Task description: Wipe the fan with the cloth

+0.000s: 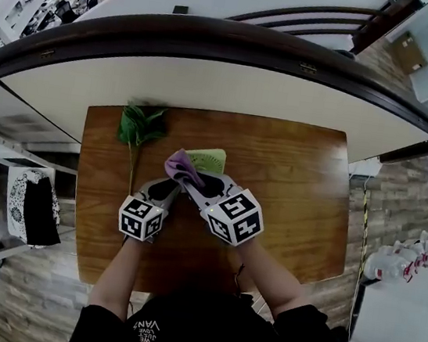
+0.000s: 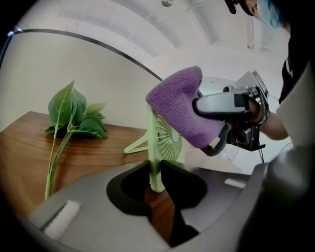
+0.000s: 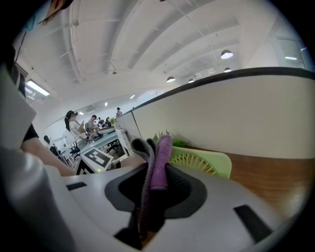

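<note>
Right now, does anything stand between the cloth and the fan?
Nothing visible does. The cloth, in the right hand-held gripper, meets the fan near its top; the left hand-held gripper grips it lower down; the leafy sprig lies aside.

Bright, even light is cast by ceiling lamps (image 3: 226,54); edges are bowed by fisheye distortion, the near foreground blurred.

The person wears a black short-sleeved top (image 1: 177,323) with pale lettering (image 1: 145,332) on the chest. The left tool (image 1: 165,189) and right tool (image 1: 191,177) have smooth grey shells with dark jaw linings; each carries a white cube (image 1: 142,218) printed with black square markers.
</note>
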Available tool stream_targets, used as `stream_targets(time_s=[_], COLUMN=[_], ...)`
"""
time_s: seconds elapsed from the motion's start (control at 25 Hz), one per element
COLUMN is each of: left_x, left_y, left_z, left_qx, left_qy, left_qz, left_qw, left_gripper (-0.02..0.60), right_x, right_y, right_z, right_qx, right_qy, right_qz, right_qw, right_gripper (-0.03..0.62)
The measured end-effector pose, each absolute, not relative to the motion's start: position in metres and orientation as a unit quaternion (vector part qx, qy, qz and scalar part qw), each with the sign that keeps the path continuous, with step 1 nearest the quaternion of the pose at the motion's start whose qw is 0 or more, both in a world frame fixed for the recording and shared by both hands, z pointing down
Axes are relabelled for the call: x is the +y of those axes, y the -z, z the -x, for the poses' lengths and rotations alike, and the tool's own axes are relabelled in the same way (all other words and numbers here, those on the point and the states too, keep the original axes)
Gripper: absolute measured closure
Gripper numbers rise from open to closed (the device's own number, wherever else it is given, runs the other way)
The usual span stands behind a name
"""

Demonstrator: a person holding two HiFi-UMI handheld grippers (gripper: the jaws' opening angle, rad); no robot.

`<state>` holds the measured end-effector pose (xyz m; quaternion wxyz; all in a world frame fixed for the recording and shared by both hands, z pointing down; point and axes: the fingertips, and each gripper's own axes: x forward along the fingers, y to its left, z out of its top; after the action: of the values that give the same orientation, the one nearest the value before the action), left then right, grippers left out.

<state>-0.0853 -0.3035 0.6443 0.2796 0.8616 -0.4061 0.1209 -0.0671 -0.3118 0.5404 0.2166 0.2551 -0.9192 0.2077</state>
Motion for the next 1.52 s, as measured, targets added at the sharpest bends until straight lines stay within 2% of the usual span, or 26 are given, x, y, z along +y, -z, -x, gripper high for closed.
stream_targets(time_s=[1.0, 1.32, 1.52], left_x=[-0.306, -0.299, -0.284], left_y=[-0.647, -0.639, -0.642], left_z=[0.086, 0.088, 0.096], left_qx=[-0.388, -0.387, -0.402], left_qy=[-0.127, -0.101, -0.096], left_qz=[-0.870, -0.874, -0.865], left_qw=[0.276, 0.278, 0.285], left_gripper=[0.500, 0.482, 0.482], right_x=[-0.328, -0.302, -0.285], right_y=[-0.562, -0.540, -0.551], right_z=[-0.065, -0.026, 0.032], right_qx=[-0.848, -0.882, -0.909], right_qy=[-0.248, -0.205, -0.180], right_qz=[-0.406, -0.367, -0.288], right_qw=[0.233, 0.213, 0.243], right_gripper=[0.499, 0.499, 0.499])
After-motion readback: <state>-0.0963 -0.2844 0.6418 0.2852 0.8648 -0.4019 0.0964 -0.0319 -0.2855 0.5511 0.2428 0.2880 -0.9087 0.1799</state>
